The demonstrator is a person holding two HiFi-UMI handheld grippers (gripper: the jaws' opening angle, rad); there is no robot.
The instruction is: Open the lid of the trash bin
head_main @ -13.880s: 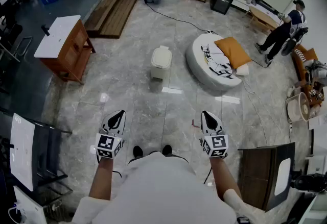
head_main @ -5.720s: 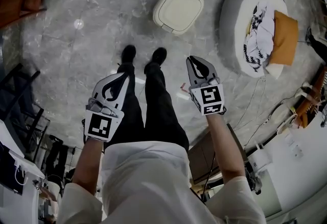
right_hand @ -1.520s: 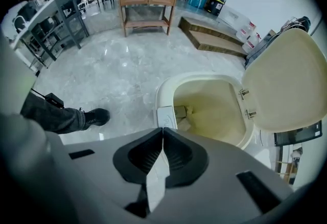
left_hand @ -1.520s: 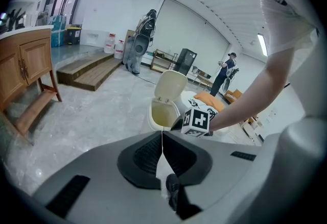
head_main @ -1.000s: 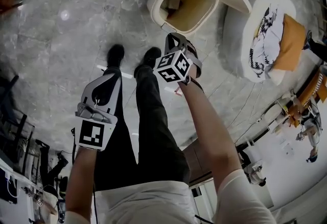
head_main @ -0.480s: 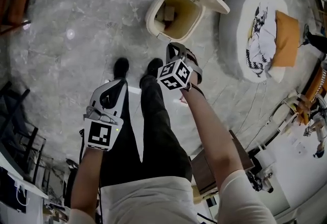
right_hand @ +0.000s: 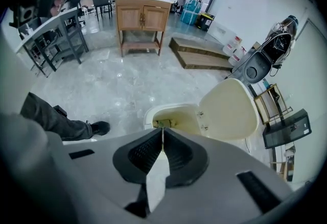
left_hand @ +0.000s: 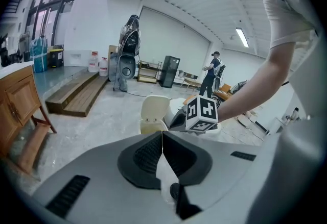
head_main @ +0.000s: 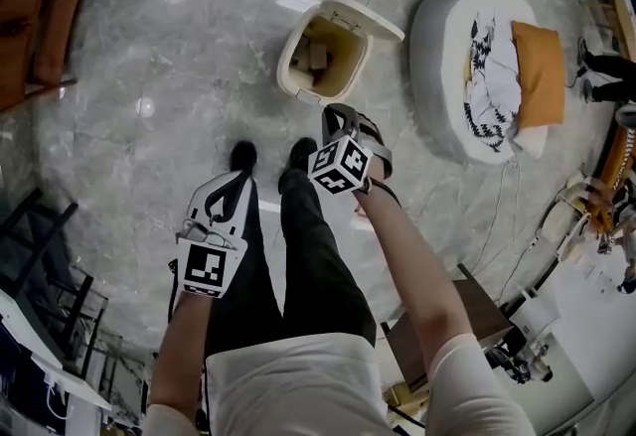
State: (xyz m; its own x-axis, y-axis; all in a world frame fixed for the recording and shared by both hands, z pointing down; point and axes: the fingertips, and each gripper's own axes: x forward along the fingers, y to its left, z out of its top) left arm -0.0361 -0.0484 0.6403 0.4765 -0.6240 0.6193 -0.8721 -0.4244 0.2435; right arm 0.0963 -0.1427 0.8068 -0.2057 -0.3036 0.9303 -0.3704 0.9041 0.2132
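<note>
Two grippers show in the head view, each with its jaws pressed together on nothing. The right gripper (head_main: 341, 116) is held forward, near the front rim of the trash bin (head_main: 295, 78) but apart from it. The left gripper (head_main: 233, 184) hangs back over the person's leg. The bin stands on the grey marble floor (head_main: 179, 96) just beyond the person's shoes (head_main: 242, 156). A round floor cushion (head_main: 442, 116) lies near it on its right.

The lid (head_main: 364, 17) is tipped up on its rear hinge, and the right gripper view shows its pale underside (right_hand: 230, 110) above the open mouth, with some rubbish (head_main: 316, 53) inside. By the look of it the opening step is done. What remains is probably only to draw the right gripper clear, without brushing the lid, and see that it rests open.
</note>
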